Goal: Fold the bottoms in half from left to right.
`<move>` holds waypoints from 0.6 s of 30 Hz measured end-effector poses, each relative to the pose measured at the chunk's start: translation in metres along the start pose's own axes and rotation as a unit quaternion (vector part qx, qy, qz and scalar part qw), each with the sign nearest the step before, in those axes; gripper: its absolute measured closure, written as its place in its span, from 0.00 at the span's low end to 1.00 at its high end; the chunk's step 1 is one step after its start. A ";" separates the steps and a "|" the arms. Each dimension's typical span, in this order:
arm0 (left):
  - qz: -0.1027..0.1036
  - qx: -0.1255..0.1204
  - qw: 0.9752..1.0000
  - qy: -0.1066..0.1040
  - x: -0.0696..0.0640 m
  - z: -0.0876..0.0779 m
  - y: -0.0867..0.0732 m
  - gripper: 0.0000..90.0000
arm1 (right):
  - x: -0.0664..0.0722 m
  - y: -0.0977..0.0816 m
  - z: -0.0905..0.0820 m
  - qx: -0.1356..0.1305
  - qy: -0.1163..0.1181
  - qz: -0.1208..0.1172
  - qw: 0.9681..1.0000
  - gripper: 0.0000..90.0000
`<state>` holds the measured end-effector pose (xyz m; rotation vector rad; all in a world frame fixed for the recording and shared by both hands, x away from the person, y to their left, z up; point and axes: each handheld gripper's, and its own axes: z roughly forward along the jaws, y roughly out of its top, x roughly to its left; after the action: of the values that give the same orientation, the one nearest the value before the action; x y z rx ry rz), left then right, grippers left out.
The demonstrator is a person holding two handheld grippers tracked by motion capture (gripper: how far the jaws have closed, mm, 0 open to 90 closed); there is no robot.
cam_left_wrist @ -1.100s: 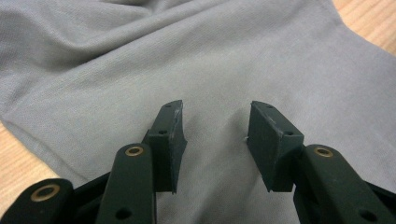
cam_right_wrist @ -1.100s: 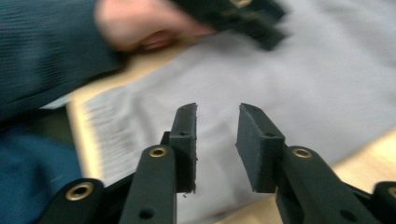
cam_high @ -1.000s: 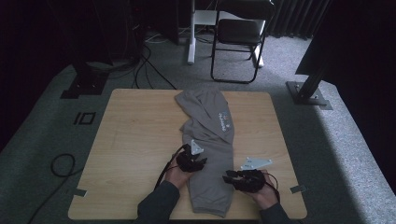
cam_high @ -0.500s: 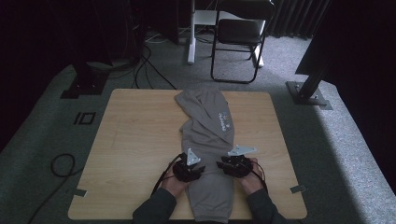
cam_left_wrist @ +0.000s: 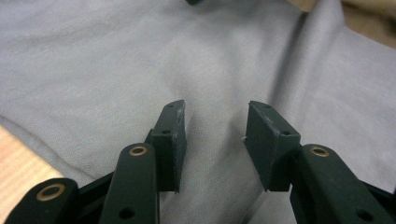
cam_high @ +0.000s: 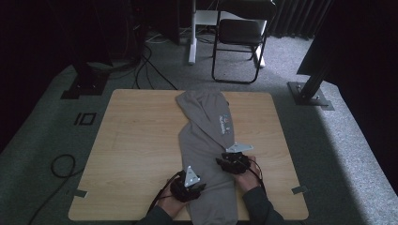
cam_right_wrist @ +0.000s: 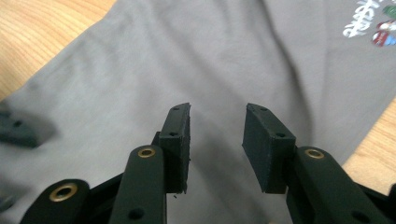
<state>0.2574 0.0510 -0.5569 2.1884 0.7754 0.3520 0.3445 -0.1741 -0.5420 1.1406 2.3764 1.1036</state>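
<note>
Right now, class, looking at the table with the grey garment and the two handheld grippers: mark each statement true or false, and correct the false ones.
1. The grey garment lies on a wooden table. True.
2. The left gripper is clamped on a fold. False: its jaws stand apart over flat cloth.
3. The garment bears a small printed logo. True.
4. The right gripper holds a hanger. False: nothing is between its jaws.
5. A chair stands beyond the table. True.

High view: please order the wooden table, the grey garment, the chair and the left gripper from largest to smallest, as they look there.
1. wooden table
2. grey garment
3. chair, though it stands farther from the camera
4. left gripper
</note>
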 end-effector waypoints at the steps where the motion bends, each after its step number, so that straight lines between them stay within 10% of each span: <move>1: 0.000 0.000 1.000 0.000 0.000 0.000 0.000 0.65 | 0.000 0.001 0.000 0.000 0.000 -0.001 1.000 0.68; 11: 0.014 0.002 1.000 -0.018 -0.020 -0.014 -0.013 0.65 | 0.007 -0.003 0.007 0.024 0.005 -0.017 1.000 0.69; 15: -0.021 0.006 0.998 -0.059 -0.014 -0.017 -0.010 0.73 | 0.011 -0.009 0.001 0.030 0.012 -0.015 0.999 0.72; 18: -0.012 -0.005 0.999 -0.030 -0.003 -0.015 -0.002 0.69 | 0.014 -0.016 -0.007 0.033 0.018 -0.023 0.999 0.75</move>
<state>0.2468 0.0587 -0.5480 2.1687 0.7644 0.2773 0.3227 -0.1730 -0.5479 1.0912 2.4704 1.0477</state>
